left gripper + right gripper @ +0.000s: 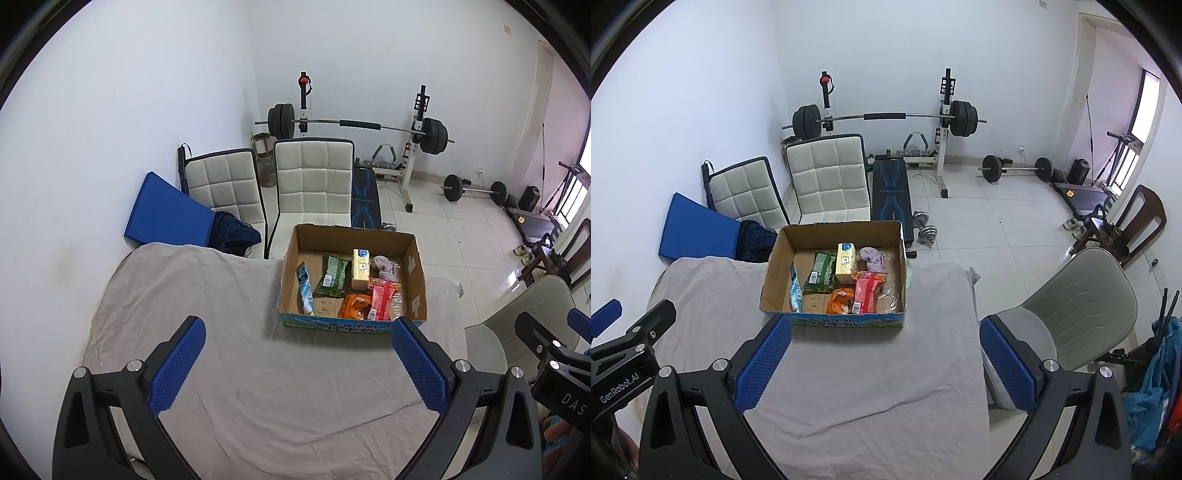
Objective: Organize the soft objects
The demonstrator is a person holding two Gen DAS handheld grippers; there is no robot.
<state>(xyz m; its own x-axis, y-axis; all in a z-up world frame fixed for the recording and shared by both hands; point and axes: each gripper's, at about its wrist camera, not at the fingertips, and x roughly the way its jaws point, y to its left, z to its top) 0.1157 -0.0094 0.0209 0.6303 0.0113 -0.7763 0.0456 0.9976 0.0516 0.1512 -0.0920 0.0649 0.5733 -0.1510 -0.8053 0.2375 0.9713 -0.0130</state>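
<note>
Box (406,258) apart; hand-held grippers (299,365) spread, empty.

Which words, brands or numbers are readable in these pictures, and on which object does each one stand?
"GenRobot.AI": on the left tongs, seen from the right wrist.
"DAS": on the right tongs, cut off by the picture edge.
Cardboard box front: large characters, too blurred to read.
Snack packets inside the box: print too small.

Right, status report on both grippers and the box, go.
Left gripper open, empty, short of the box. Right gripper open, empty. Cardboard box on the cloth-covered table, packets and a pink cloth inside. Nothing blocking.
</note>
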